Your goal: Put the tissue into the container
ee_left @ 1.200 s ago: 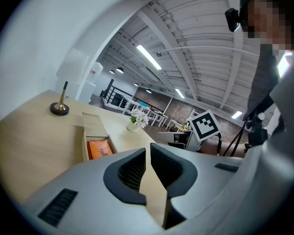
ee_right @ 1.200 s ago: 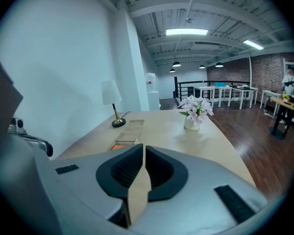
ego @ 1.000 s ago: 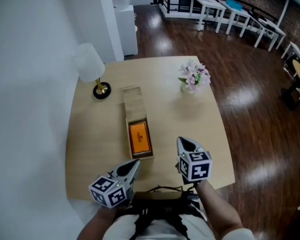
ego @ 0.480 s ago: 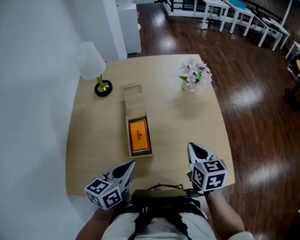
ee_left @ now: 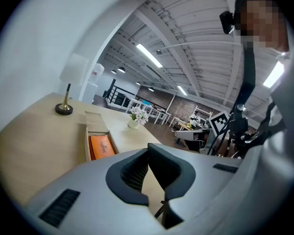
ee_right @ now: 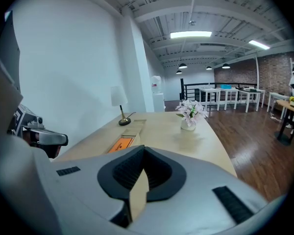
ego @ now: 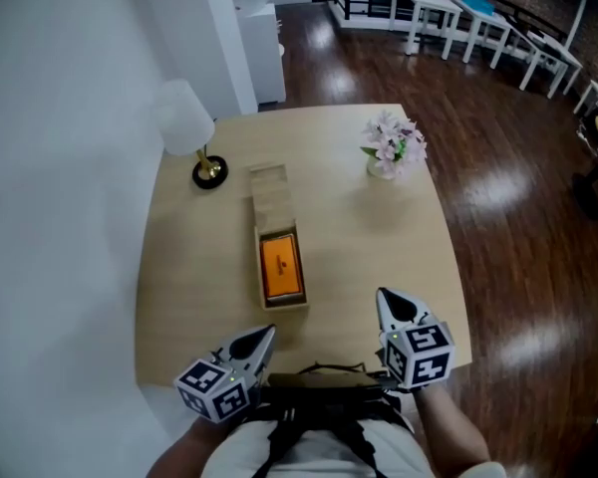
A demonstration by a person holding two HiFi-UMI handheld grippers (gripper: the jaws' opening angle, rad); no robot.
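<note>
Tissue (ego: pixel 281 268) in container (ego: pixel 270 197) on wood table (ego: pixel 379 237), dark floor (ego: pixel 498 167); left gripper (ego: pixel 267 334), right gripper (ego: pixel 384 297) both closed.

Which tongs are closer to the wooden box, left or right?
The left tongs: their tips sit just short of the near, open end of the wooden box, while the right tongs hang farther off to its right over the table.

We note: worktop (ego: pixel 359 247) matt pale wood; container (ego: pixel 269 195) matt light wood; floor (ego: pixel 498 197) glossy dark wood; lamp base (ego: pixel 209 175) shiny metal.
</note>
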